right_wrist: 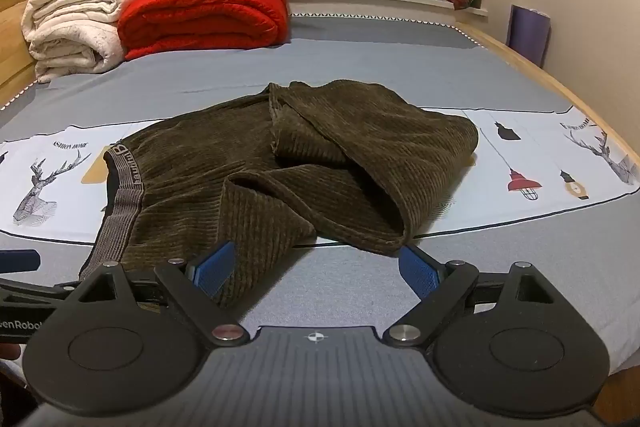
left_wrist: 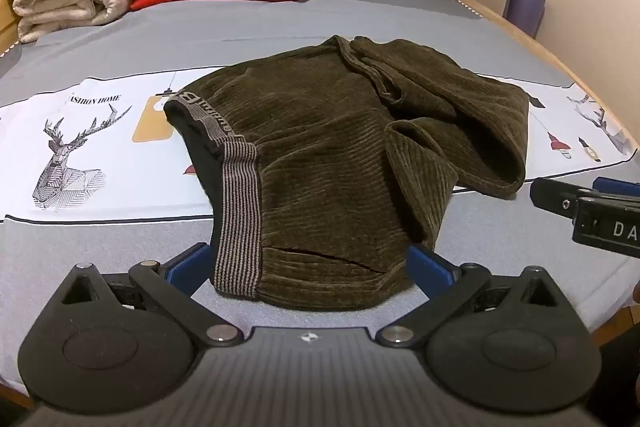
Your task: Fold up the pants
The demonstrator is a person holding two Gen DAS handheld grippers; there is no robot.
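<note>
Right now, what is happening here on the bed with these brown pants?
A person is folding dark brown corduroy pants on a bed, with a hand-held gripper in each hand. The pants lie bunched, legs folded over toward the waistband. The left hand-held gripper is open, its fingers on either side of the near edge of the pants. The right hand-held gripper is also open, at the near edge, gripping nothing. The fold is not finished.

Bare bed [right_wrist: 360, 67] beyond pants [right_wrist: 280, 167]; blankets [right_wrist: 160, 15] block far-left corner.

A red quilt [right_wrist: 204, 13] beside cream blankets [right_wrist: 74, 31] (both folded) on the bed [right_wrist: 360, 67].
</note>
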